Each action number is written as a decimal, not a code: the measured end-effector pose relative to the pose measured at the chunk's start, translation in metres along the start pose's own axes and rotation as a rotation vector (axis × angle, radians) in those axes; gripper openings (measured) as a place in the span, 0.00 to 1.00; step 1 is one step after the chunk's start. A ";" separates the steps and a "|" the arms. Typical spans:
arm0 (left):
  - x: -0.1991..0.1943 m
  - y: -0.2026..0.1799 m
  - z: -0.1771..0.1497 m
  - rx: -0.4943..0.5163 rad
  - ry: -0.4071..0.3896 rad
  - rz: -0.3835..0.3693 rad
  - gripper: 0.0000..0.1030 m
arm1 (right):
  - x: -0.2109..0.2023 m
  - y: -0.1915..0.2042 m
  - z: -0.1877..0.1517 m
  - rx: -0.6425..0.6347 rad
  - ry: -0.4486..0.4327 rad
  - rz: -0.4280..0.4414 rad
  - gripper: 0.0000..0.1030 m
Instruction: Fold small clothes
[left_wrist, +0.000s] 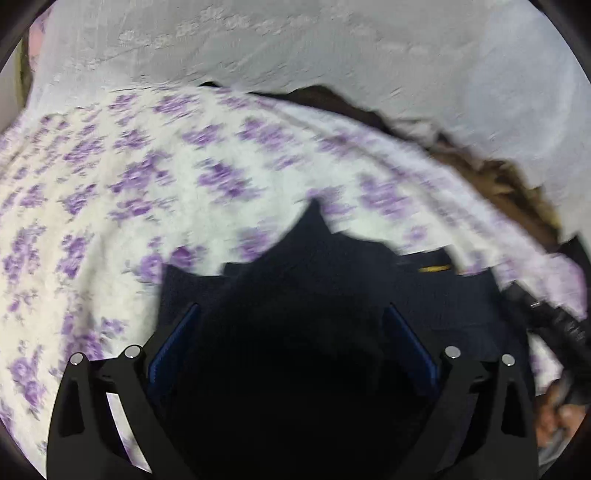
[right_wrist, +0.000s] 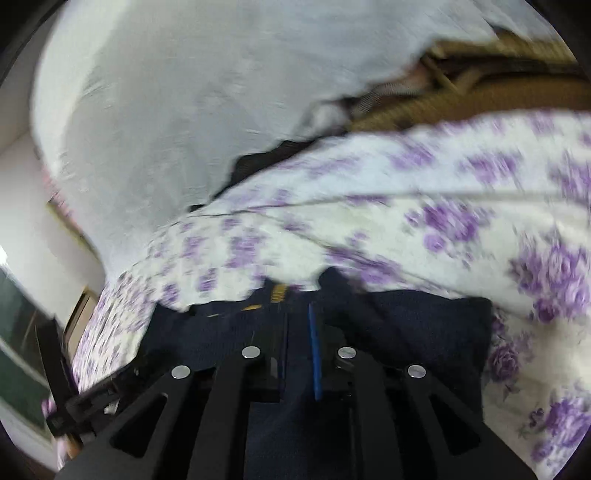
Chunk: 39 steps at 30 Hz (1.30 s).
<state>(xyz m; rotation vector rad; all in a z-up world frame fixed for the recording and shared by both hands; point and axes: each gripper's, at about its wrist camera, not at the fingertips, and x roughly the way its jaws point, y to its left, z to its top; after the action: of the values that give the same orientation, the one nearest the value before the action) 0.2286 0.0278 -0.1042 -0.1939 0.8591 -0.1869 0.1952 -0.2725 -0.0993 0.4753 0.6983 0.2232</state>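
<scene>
Your dark navy garment (left_wrist: 436, 295) lies on the bed's floral sheet (left_wrist: 110, 192) (white with purple flowers), bunched near its close edge, and both views are smeared with motion blur. Your left gripper (left_wrist: 291, 332) has its fingers (left_wrist: 177, 343) spread wide, the blue pads standing well apart, with the navy cloth mounded up between them and rising to a dark peak; whether the pads press on the cloth I cannot tell, since the middle is near black. Your right gripper (right_wrist: 295, 354) shows fingers (right_wrist: 315, 354) drawn almost together, one blue pad edge-on, and a fold of the same garment (right_wrist: 424, 332) sits pinched in the narrow gap, a strip of yellow stitching showing just beyond the tips. Past the garment, on the far side of the sheet, a pale grey-white cover (right_wrist: 184, 110) is heaped up, with a brown cloth (left_wrist: 498, 177) showing between it and the sheet.
</scene>
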 end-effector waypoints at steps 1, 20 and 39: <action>-0.005 -0.002 0.001 -0.006 -0.018 -0.015 0.92 | -0.003 0.005 -0.001 -0.012 0.000 0.008 0.15; -0.006 -0.028 -0.044 0.174 0.010 0.128 0.96 | -0.014 0.025 -0.055 -0.178 0.088 -0.092 0.28; -0.038 -0.039 -0.100 0.248 -0.037 0.218 0.96 | -0.037 0.053 -0.113 -0.307 0.122 -0.149 0.41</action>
<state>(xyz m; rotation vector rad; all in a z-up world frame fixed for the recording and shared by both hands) 0.1245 -0.0097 -0.1306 0.1276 0.8063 -0.0846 0.0906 -0.2005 -0.1279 0.1163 0.7994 0.2163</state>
